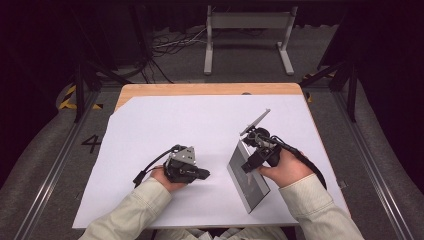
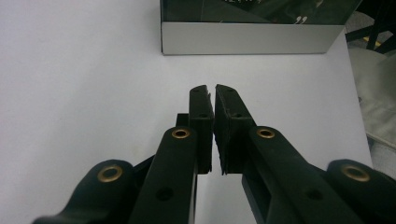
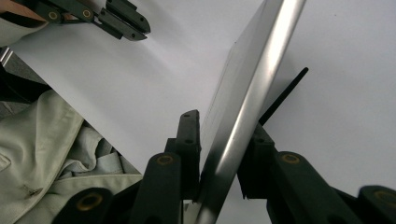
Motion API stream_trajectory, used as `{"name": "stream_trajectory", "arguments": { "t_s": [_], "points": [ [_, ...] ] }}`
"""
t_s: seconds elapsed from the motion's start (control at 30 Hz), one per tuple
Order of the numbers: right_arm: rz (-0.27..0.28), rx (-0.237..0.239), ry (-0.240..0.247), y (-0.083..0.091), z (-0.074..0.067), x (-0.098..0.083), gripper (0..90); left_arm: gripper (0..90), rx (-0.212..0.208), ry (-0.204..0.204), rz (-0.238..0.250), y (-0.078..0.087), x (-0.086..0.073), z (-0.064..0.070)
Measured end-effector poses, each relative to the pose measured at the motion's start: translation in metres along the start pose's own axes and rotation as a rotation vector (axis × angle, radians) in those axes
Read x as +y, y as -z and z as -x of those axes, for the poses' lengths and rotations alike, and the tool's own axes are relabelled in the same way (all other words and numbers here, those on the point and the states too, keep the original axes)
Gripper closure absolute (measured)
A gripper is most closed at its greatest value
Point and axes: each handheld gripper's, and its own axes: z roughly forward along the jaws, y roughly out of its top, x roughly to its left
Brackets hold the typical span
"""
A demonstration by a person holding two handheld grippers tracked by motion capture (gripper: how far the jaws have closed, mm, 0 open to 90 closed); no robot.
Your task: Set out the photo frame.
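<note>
High view shows our right gripper (image 1: 254, 150) at the top edge of a thin grey box (image 1: 248, 182), which stands on its long edge on the white surface (image 1: 165, 125). Its jaws pinch this edge, probably to keep the box upright. Our left gripper (image 1: 200, 174) rests apart, jaws pressed together and empty, as if waiting.

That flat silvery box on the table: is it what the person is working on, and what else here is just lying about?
In the job:
- flat silvery box, standing on edge
- right gripper, jaws either side of the box's edge
- left gripper, shut and empty, resting nearby
- white sheet it stands on

Just around:
- metal stand on the floor behind the table
- cables on the floor
</note>
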Motion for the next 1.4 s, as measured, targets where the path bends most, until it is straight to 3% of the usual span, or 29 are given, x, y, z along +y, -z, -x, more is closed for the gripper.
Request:
{"name": "stream_trajectory", "arguments": {
  "t_s": [0.17,0.4,0.73,0.87,1.1,1.13,1.17,1.23,1.4],
  "points": [
    [-0.001,-0.018,0.007,0.004,0.005,-0.001,82.9,85.5,0.004,0.008,0.002,0.002,-0.002,0.000],
    [0.001,-0.028,0.037,0.007,0.008,0.001,83.0,85.5,0.018,0.019,0.009,0.006,-0.006,-0.001],
    [0.042,-0.052,0.154,0.024,0.013,0.016,82.9,85.4,0.061,0.062,0.025,0.021,-0.020,0.002],
    [0.042,-0.051,0.171,0.028,0.013,0.021,83.0,85.4,0.070,0.069,0.027,0.024,-0.023,0.003],
    [0.042,-0.075,0.301,0.034,0.014,0.036,83.0,85.3,0.089,0.088,0.030,0.030,-0.029,0.004],
    [0.042,-0.075,0.301,0.034,0.014,0.036,83.0,85.3,0.089,0.088,0.030,0.030,-0.029,0.004],
    [0.040,-0.080,0.341,0.035,0.013,0.040,83.0,85.3,0.095,0.092,0.033,0.032,-0.031,0.004],
    [0.035,-0.079,0.376,0.035,0.013,0.044,83.0,85.3,0.099,0.093,0.031,0.033,-0.032,0.004],
    [0.034,-0.083,0.415,0.037,0.010,0.053,83.0,85.1,0.111,0.105,0.035,0.037,-0.037,0.006]
  ]
}}
